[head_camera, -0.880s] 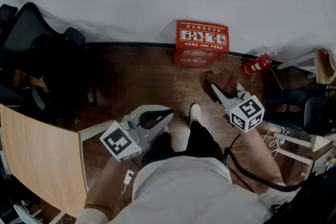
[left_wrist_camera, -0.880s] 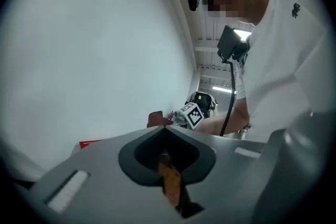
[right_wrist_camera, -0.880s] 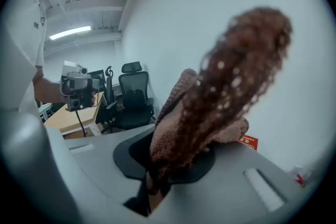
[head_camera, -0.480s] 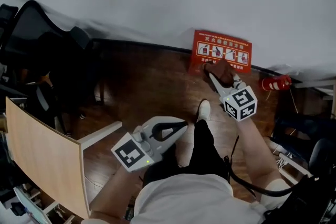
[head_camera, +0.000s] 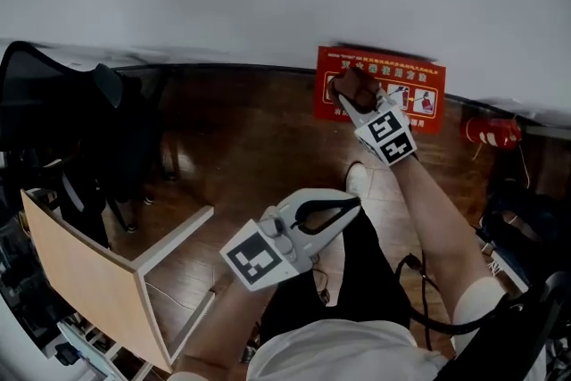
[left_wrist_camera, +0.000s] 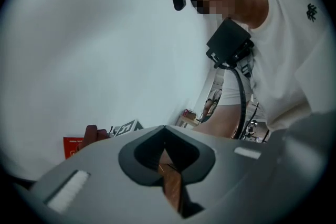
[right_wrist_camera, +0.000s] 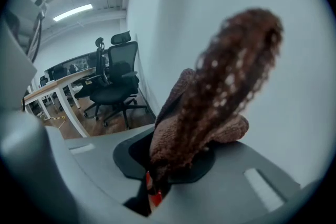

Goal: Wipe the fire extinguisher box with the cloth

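Note:
The red fire extinguisher box (head_camera: 406, 94) stands on the floor against the white wall. My right gripper (head_camera: 351, 105) is shut on a brown cloth (head_camera: 354, 86), which rests on the box's left part. In the right gripper view the cloth (right_wrist_camera: 220, 92) bulges out of the jaws, and a sliver of red shows beneath them. My left gripper (head_camera: 356, 205) hangs lower, over the person's leg, shut with nothing in it. The left gripper view shows the box (left_wrist_camera: 72, 145) and cloth (left_wrist_camera: 91, 134) far off at the lower left.
A black office chair (head_camera: 62, 116) stands at the left and a light wooden desk panel (head_camera: 94, 277) at the lower left. A red fire extinguisher (head_camera: 489, 132) lies to the right of the box. The person's white shoe (head_camera: 357, 178) is on the dark wood floor (head_camera: 241, 138).
My right gripper has carried the cloth forward from above the floor onto the box. The left gripper has stayed low and shut, shifting rightward in the frame as the head view moved.

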Action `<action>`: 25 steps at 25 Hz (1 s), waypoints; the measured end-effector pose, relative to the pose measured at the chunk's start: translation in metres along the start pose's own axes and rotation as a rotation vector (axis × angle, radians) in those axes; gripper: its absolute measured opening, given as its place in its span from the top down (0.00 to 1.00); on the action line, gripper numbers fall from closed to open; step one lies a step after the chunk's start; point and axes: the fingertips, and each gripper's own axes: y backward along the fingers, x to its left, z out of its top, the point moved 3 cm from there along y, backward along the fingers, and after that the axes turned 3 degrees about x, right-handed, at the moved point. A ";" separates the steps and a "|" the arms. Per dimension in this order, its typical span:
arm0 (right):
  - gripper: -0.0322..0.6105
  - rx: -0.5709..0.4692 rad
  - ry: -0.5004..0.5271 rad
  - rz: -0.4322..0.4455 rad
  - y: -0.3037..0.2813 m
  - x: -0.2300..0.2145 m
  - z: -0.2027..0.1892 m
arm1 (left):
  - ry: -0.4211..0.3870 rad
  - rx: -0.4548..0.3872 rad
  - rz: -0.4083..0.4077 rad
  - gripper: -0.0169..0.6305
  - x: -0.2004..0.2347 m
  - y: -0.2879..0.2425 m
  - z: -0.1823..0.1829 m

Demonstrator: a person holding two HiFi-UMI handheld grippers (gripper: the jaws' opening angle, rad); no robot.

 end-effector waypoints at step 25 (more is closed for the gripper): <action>0.89 -0.124 -0.389 -0.161 0.151 -0.179 -0.197 | -0.016 0.207 -0.261 0.98 0.028 -0.184 -0.009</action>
